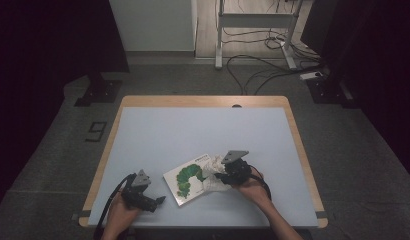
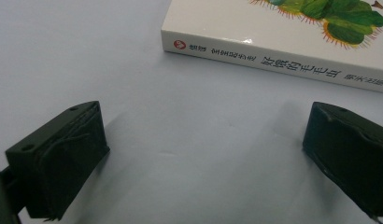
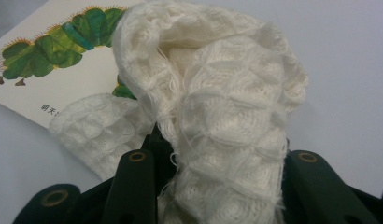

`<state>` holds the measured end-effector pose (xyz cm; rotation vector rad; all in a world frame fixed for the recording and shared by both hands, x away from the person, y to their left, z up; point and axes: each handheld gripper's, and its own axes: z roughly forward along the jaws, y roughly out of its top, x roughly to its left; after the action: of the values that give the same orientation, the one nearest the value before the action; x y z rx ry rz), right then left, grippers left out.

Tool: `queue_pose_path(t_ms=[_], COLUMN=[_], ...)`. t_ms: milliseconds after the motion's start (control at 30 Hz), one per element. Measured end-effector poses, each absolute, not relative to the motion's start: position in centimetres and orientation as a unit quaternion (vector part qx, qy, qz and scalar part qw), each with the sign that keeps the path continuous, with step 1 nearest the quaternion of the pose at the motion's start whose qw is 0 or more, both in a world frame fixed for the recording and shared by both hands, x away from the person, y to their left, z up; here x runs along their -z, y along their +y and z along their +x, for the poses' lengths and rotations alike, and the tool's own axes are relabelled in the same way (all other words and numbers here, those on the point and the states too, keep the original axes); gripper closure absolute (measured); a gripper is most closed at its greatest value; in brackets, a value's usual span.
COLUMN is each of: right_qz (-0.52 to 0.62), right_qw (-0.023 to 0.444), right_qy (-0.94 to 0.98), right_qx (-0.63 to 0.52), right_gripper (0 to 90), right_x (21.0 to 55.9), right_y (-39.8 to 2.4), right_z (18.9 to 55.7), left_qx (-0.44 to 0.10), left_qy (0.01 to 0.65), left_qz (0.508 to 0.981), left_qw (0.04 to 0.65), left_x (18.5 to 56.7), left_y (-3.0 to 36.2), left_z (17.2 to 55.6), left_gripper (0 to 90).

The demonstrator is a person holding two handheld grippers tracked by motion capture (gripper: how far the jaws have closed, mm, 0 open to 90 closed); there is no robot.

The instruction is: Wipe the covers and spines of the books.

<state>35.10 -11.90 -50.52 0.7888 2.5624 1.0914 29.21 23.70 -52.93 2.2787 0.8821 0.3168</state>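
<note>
The right claw (image 3: 217,186) is pinching a white knitted cloth (image 3: 213,112), a bunched, loose-weave piece that rises out of the jaws and flops over the right edge of a picture book (image 1: 189,178) lying flat near the front of the desk (image 1: 203,130). The cloth looks light and limp, with fraying threads at its edges, so I'd guess it will sag and drag wherever it isn't held, and could snag; a bite into a thick fold, as now, seems the safest hold. The book, with its green caterpillar cover and glossy hard spine, looks stiff and slick, best taken by an edge. The left claw (image 1: 158,200) rests low on the desk just short of the book's spine, jaws spread wide with nothing between them. The desk top is a smooth pale blue sheet with a wooden rim; around it is a dim room with grey floor, cables and a metal frame at the back.
</note>
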Motion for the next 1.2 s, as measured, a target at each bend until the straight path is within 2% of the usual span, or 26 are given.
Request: queue_pose_path(t_ms=[400, 1200], right_qz=[0.273, 0.230], right_qw=[0.110, 0.090], right_qy=[0.876, 0.888], right_qx=[-0.381, -0.387], right_gripper=[60.3, 60.7], right_x=[51.0, 50.9], right_y=[-11.7, -7.8], right_z=[35.1, 33.3], left_qx=[-0.121, -0.121], left_qy=[0.337, 0.337], left_qz=[0.872, 0.872], left_qw=[0.332, 0.332], left_x=[52.9, 52.9], left_y=[23.7, 23.7], left_z=[29.2, 29.2], left_gripper=[0.0, 0.0])
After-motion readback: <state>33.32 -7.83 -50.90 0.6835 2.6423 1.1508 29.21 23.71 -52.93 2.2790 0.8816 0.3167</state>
